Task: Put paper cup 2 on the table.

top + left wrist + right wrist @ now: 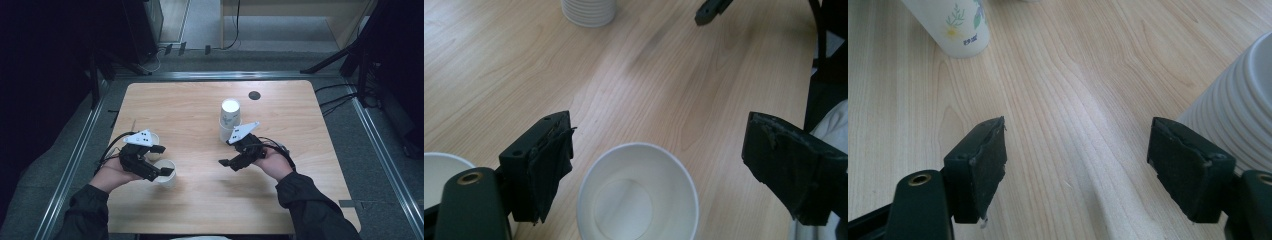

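no legible writing; the tall stack of white paper cups (230, 119) has a small flower print w/ tiny unreadable text. pale wood-grain worktop (200, 107), grey floor, dark room. plain white paper cup (638, 192) stands upright, empty, between the wide-open left tongs (659, 165), untouched. right tongs (1078, 165) also wide, holding nothing, near the stack.

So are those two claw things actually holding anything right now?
No. The left gripper has its jaws open either side of a paper cup without touching it. The right gripper is open over bare table.
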The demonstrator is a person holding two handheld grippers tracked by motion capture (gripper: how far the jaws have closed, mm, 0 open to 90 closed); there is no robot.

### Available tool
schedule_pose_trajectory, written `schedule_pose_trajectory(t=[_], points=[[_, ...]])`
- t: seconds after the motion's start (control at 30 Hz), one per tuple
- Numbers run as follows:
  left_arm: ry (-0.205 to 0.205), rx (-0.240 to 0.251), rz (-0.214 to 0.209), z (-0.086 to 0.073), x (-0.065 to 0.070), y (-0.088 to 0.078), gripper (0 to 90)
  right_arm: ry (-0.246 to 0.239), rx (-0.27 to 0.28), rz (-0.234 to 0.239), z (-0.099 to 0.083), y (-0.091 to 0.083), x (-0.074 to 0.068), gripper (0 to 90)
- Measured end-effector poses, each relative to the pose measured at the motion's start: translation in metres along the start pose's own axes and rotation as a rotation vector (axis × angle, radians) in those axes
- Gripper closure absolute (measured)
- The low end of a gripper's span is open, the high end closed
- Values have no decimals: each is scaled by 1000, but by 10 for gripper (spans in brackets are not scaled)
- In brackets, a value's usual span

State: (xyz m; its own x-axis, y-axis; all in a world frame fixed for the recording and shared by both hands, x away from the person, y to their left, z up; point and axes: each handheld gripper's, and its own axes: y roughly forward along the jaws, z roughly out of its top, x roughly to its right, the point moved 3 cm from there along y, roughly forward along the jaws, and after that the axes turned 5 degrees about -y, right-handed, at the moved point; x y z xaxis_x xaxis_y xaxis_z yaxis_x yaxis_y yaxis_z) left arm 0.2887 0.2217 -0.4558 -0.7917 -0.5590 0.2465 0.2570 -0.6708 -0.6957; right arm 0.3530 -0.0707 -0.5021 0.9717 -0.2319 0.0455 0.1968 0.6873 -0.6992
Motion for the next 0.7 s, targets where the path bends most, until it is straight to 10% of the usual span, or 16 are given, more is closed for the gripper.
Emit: schedule_pose_trajectory(t=[0.7], points=[[24, 28, 27, 31, 37, 17, 137, 6, 15, -8, -3, -8, -3, 243]])
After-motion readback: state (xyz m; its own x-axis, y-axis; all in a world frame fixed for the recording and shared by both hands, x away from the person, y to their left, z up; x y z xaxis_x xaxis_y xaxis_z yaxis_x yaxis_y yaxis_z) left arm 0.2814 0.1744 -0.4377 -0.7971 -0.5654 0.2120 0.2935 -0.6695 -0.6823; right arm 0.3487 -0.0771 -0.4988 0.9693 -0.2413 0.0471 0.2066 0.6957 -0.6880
